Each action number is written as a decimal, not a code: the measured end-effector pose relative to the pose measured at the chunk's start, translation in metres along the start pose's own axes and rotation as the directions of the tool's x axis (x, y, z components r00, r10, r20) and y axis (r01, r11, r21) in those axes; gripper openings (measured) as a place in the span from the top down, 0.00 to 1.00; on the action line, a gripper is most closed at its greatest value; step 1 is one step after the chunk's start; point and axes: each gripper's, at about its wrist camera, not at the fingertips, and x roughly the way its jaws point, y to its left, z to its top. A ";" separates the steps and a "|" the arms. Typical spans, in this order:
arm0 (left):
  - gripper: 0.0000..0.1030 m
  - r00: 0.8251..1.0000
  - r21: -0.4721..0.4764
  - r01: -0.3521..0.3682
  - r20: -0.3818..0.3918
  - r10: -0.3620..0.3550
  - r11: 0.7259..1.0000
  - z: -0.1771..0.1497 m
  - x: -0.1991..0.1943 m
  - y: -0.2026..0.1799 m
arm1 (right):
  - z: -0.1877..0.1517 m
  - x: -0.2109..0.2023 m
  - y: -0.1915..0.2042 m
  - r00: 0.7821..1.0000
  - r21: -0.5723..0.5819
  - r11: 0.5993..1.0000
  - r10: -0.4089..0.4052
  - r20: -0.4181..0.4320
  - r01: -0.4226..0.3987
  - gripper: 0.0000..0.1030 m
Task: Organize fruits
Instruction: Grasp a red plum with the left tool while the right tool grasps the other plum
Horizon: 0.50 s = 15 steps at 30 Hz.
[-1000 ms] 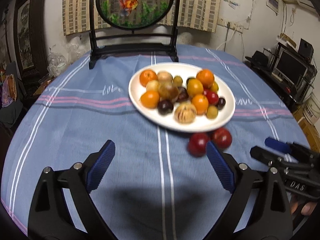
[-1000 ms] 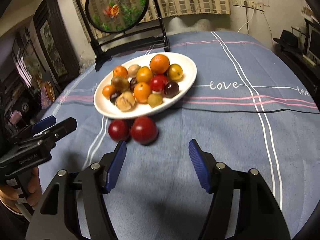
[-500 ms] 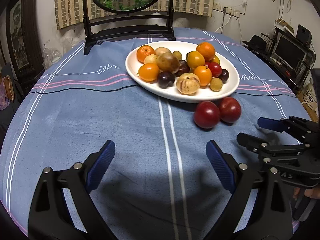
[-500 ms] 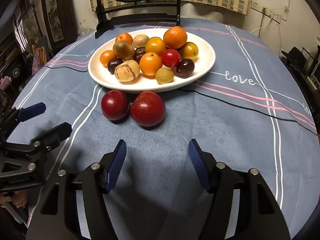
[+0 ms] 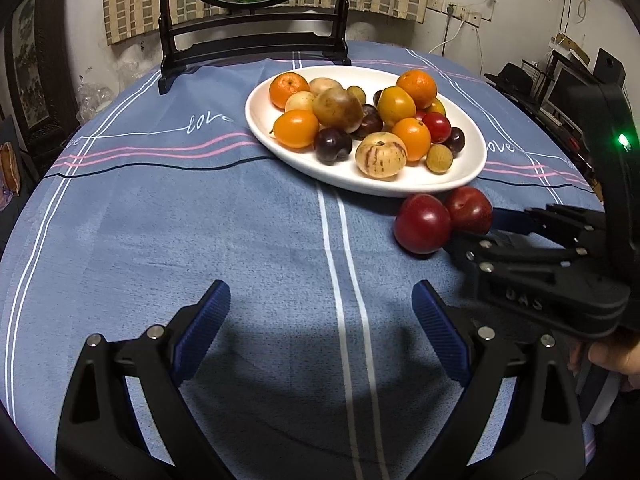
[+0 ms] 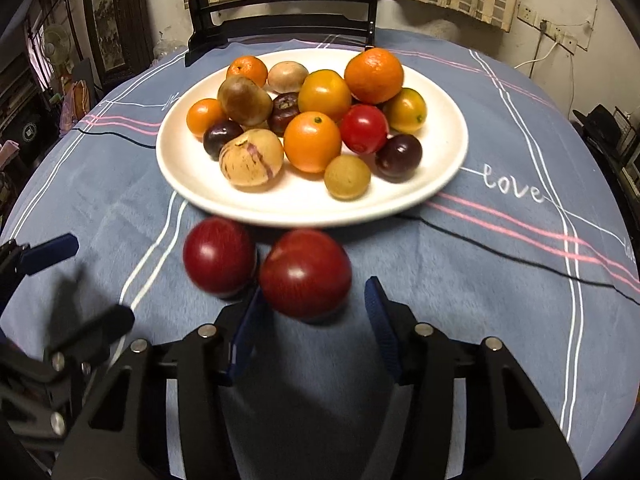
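Two red plums lie on the blue cloth point(image 6: 460, 280) just off the plate's near rim, at about 6 o'clock from the plate point(image 6: 440, 168). The right plum point(image 6: 306, 272) sits between the right gripper's point(image 6: 316, 316) blue pads, which are closing around it; the left pad looks right against it, the right pad still stands clear, so it is not yet gripped. The left plum point(image 6: 218, 254) touches or nearly touches its neighbour, at 9 o'clock from it, leaving little room for the left pad between them.

In the left wrist view the same pair point(image 5: 424, 222) point(image 5: 470, 210) lies at 5 o'clock from the plate point(image 5: 260, 120), almost under its rim. The left gripper point(image 5: 320, 320) is released, jaws wide over bare cloth with nothing between them, well short of the fruit.

The plate is heaped with oranges, dark plums and pale fruit; its near edge is free. Open cloth spreads at 3 o'clock and 9 o'clock of the plate. A dark wooden stand point(image 5: 256, 40) blocks the table's far edge at 12 o'clock.
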 end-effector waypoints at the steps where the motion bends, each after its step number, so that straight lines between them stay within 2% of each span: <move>1: 0.09 1.000 0.001 0.002 -0.001 -0.002 1.000 -0.001 0.000 0.000 | 0.001 0.001 0.000 1.000 0.001 1.000 0.004 0.002 -0.004 0.52; 3: 0.09 1.000 0.006 0.004 -0.005 -0.004 1.000 -0.001 0.001 -0.001 | 0.001 0.000 -0.001 1.000 0.005 1.000 0.023 0.004 -0.023 0.58; 10: 0.09 1.000 0.051 0.011 -0.011 -0.010 0.999 0.005 0.003 -0.015 | -0.008 -0.017 -0.027 0.997 0.098 0.993 0.069 0.026 -0.071 0.59; 15: 0.09 0.999 0.060 0.027 -0.037 -0.025 0.998 0.013 0.012 -0.031 | -0.019 -0.031 -0.049 0.996 0.159 0.985 0.065 0.053 -0.073 0.59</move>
